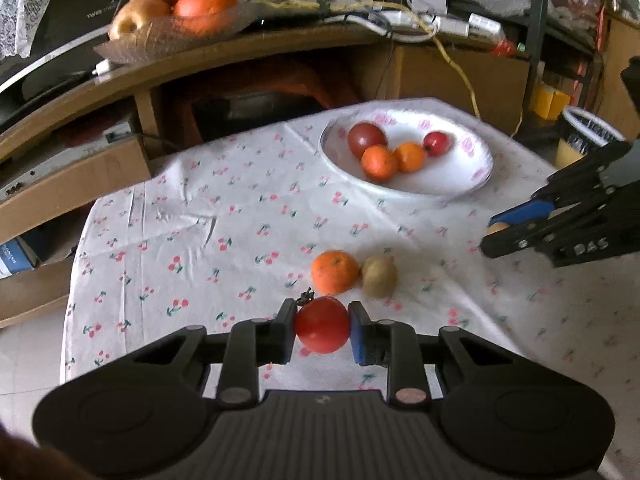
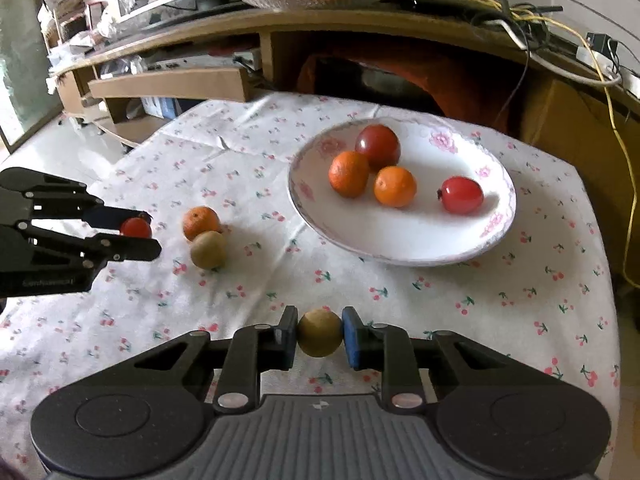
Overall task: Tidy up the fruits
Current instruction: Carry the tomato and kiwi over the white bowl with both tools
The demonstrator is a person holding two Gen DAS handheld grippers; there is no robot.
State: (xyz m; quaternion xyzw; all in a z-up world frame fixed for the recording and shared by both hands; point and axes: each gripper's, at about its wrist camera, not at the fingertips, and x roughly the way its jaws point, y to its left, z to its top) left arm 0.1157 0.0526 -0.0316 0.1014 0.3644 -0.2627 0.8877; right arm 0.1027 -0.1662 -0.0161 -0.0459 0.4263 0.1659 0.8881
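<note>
My left gripper (image 1: 322, 330) is shut on a red tomato (image 1: 322, 325) and holds it above the cherry-print tablecloth; it also shows in the right wrist view (image 2: 138, 232). My right gripper (image 2: 319, 334) is shut on a brown-green kiwi (image 2: 319, 333); it shows at the right in the left wrist view (image 1: 494, 234). A tangerine (image 1: 334, 272) and a second kiwi (image 1: 379, 277) lie touching on the cloth just beyond the left gripper. A white floral plate (image 2: 400, 248) holds two tangerines (image 2: 349, 174) and two red tomatoes (image 2: 461, 195).
A wooden TV stand (image 1: 240, 56) runs behind the table, with a glass bowl (image 1: 168, 40) of oranges and an apple on top. Cables (image 1: 452, 60) hang at the back right. A cardboard box (image 1: 72, 184) stands left of the table.
</note>
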